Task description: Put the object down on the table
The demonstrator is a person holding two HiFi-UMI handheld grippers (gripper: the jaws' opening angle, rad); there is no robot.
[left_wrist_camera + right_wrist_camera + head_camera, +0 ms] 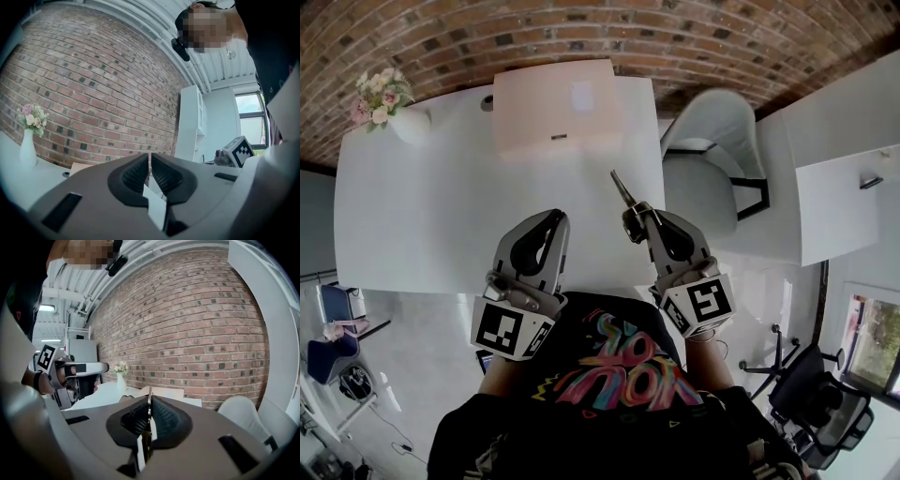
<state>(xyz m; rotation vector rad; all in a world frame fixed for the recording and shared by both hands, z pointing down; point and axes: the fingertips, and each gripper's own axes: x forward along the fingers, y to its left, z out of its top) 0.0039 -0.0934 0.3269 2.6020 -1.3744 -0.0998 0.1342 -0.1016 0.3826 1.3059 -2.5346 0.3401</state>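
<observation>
A thin metal utensil (622, 190) sticks out forward from my right gripper (635, 214), whose jaws are shut on it above the near right part of the white table (422, 216). In the right gripper view the utensil (149, 401) shows edge-on, pinched between the black pads. My left gripper (551, 223) is held beside it, to the left, also above the table's near edge. Its jaws are shut with nothing between them, and the left gripper (150, 161) shows only a hairline gap in its own view.
A cardboard box (553, 103) stands at the table's far middle, and a white vase of flowers (386, 105) at the far left corner. A white chair (712, 141) stands right of the table, with a second white table (844, 187) beyond it. A brick wall runs behind.
</observation>
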